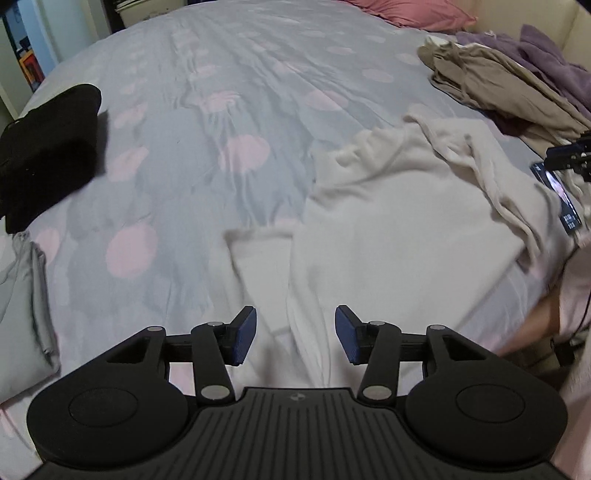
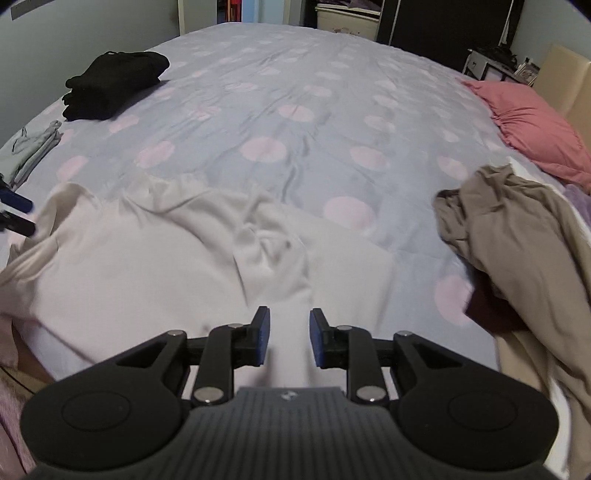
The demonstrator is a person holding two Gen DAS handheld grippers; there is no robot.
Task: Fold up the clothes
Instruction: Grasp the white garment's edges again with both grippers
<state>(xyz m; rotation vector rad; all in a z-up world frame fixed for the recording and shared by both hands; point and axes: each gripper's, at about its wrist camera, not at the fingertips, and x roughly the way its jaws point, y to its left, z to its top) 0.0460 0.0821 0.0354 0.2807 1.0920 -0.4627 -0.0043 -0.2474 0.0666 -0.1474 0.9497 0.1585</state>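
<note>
Left wrist: left tongs [image 1: 295,338] spread over soft, rumpled cream garment [image 1: 406,221]; right tongs [image 2: 289,338] parted, empty.

left tongs [image 1: 295,341] open low in frame over a rumpled cream garment [image 1: 399,221], nothing pinched, spotty grey-and-pink bed [image 1: 221,92], folded black clothes [image 1: 48,147] at left, tan clothes [image 1: 491,85] upper right, pink pillow [image 1: 413,13] along the top

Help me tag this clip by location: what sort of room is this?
Most likely a bedroom: a wide bed with a grey, pink-dotted cover, a pink pillow by its headboard, and a dark wardrobe behind.
</note>
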